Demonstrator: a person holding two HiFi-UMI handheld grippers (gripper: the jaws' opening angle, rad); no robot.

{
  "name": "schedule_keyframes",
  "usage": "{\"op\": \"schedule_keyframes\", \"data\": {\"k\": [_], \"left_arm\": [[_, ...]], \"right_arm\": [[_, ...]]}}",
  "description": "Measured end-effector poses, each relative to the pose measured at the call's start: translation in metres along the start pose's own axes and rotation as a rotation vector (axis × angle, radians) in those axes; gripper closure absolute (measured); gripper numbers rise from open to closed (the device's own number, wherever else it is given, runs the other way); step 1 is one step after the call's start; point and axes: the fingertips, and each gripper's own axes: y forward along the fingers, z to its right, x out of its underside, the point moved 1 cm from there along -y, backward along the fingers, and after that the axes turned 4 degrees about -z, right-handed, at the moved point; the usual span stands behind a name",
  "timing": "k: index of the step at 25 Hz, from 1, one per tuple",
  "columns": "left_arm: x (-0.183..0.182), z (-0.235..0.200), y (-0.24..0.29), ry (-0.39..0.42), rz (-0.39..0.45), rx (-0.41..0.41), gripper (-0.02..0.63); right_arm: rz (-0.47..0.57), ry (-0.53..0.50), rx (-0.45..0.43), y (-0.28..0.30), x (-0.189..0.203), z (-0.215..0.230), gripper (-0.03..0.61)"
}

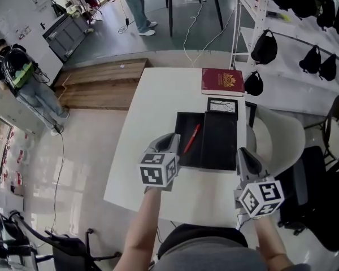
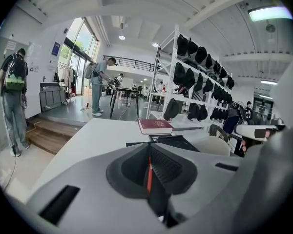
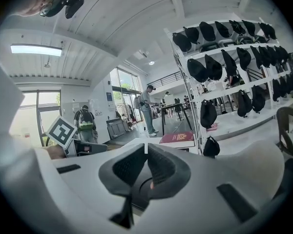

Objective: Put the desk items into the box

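Black box (image 1: 184, 153) holds a red pen (image 1: 191, 138) in its left half.

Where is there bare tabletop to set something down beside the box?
Left of the black box the white table is bare to its far and left edges. Crowded: the far right corner, with the red book and a small framed item.

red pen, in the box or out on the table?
In. The head view shows the pen lying slantwise on the dark floor of the open box, in its left half, not on the white table.
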Motion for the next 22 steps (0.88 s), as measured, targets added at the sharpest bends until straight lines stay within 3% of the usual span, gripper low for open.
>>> {"op": "schedule_keyframes", "data": {"k": [22], "left_arm": [[0.02,-0.011,-0.066,-0.04,0.143,-0.024,0.607]], "right_arm": [[0.007,-0.017,-0.035,-0.006,0.001,-0.029,0.572]]}}
